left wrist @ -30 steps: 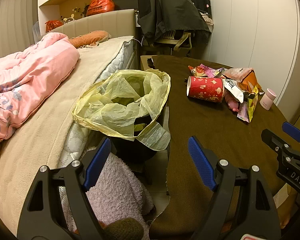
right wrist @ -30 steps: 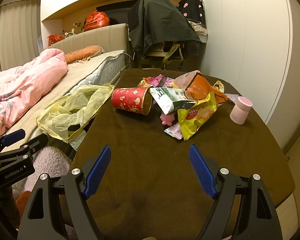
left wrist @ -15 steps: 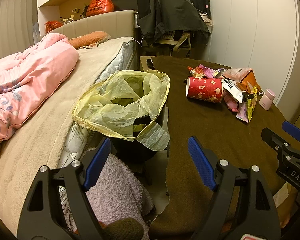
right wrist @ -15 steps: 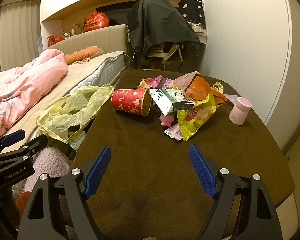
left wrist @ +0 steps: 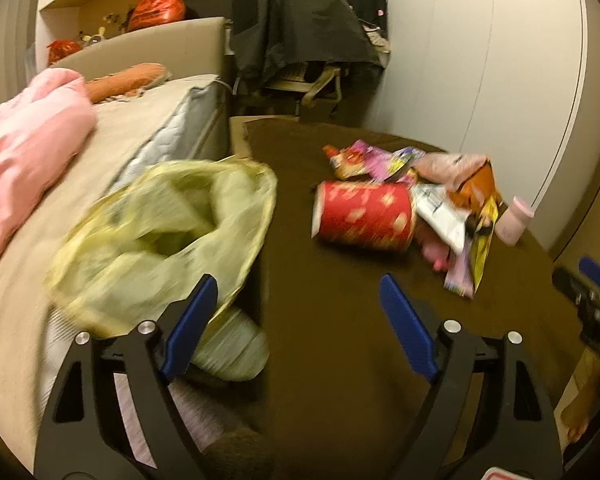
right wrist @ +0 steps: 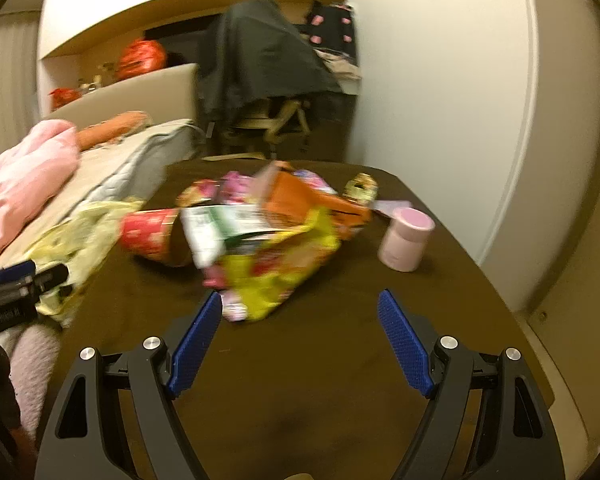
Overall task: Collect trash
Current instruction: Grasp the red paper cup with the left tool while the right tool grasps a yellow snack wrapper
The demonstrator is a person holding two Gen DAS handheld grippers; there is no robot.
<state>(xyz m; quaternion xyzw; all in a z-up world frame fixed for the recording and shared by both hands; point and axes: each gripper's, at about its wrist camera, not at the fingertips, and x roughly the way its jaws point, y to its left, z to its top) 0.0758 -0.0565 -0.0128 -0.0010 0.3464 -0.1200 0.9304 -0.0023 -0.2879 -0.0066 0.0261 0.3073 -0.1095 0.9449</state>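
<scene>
Lying on its side near the middle of the brown table (left wrist: 340,320), a red cup (left wrist: 364,216) is seen with its mouth turned left toward the yellow bag (left wrist: 160,232), which gapes open at the table's left edge beside the bed (left wrist: 112,136). Right of the cup and touching it, a heap of wrappers (right wrist: 268,224) is piled: a white-and-green packet (right wrist: 220,228), an orange pouch (right wrist: 300,200) and a yellow snack bag (right wrist: 276,272) nearest the camera. A pink jar (right wrist: 406,240) is stood upright just right of the heap, apart from it. The left gripper (left wrist: 300,320) is held released, its blue pads spread wide with nothing between them, over the table's near left edge, the left pad overlapping the bag in view. The right gripper (right wrist: 300,332) is likewise held released and empty, low over the table, with its left pad just beside the near tip of the snack bag; contact cannot be told through the blur. A pink quilt (left wrist: 28,144) is heaped on the bed, and a draped chair (right wrist: 268,80) is placed at the far end
</scene>
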